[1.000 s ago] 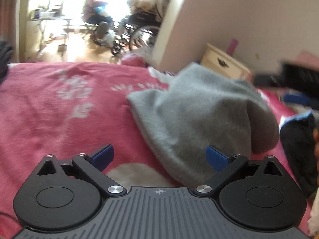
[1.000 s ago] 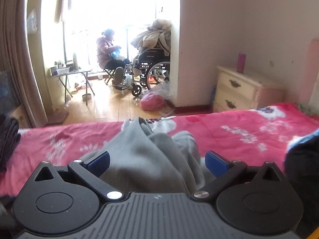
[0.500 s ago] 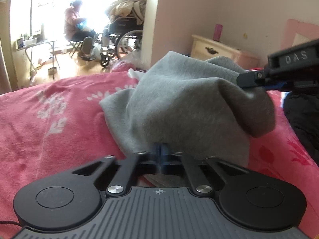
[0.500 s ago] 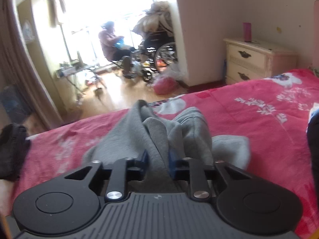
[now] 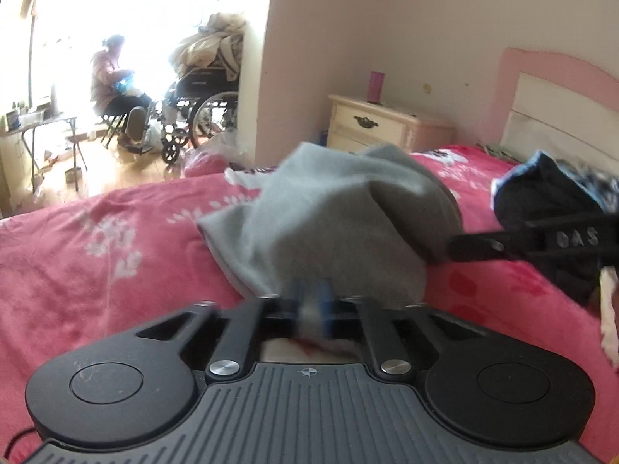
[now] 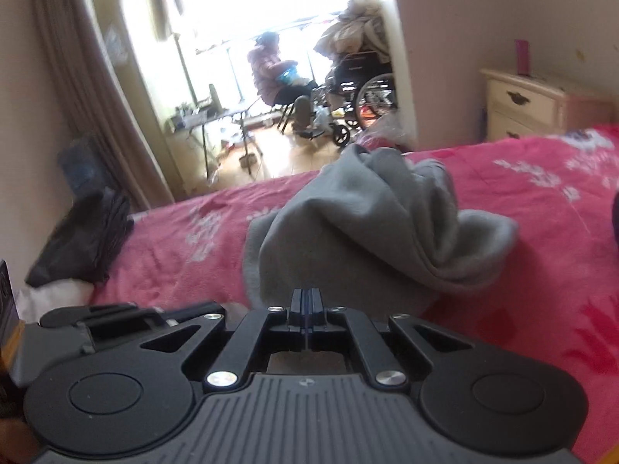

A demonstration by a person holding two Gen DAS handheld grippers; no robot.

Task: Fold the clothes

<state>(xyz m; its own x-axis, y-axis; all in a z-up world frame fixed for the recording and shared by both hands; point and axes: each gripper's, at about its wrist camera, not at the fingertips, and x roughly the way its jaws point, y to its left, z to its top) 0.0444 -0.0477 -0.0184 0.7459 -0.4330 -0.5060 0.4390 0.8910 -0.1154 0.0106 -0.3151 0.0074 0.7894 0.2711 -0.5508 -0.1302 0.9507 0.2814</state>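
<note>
A grey fleece garment (image 5: pixel 329 224) lies bunched on the pink flowered bedspread (image 5: pixel 96 270). My left gripper (image 5: pixel 311 303) is at its near edge; the blurred jaws are opening slightly, with a thick fold of grey cloth still pinched between the blue pads. In the right wrist view the same garment (image 6: pixel 348 239) rises in folds just beyond my right gripper (image 6: pixel 305 305). Its pads are pressed together on the garment's near hem. The right gripper (image 5: pixel 456 249) also shows from the side in the left wrist view, its tip at the garment's right fold.
A heap of black clothes (image 5: pixel 549 208) sits at the right by the pink headboard. A folded dark garment (image 6: pixel 81 239) lies at the bed's left end. Beyond the bed are a cream nightstand (image 5: pixel 379 123), a wheelchair (image 5: pixel 205 108) and a seated person (image 5: pixel 112 77).
Both grippers went from wide open to closed on the grey garment's near edge. The garment's right side has been drawn up and sideways, and both views have swung.
</note>
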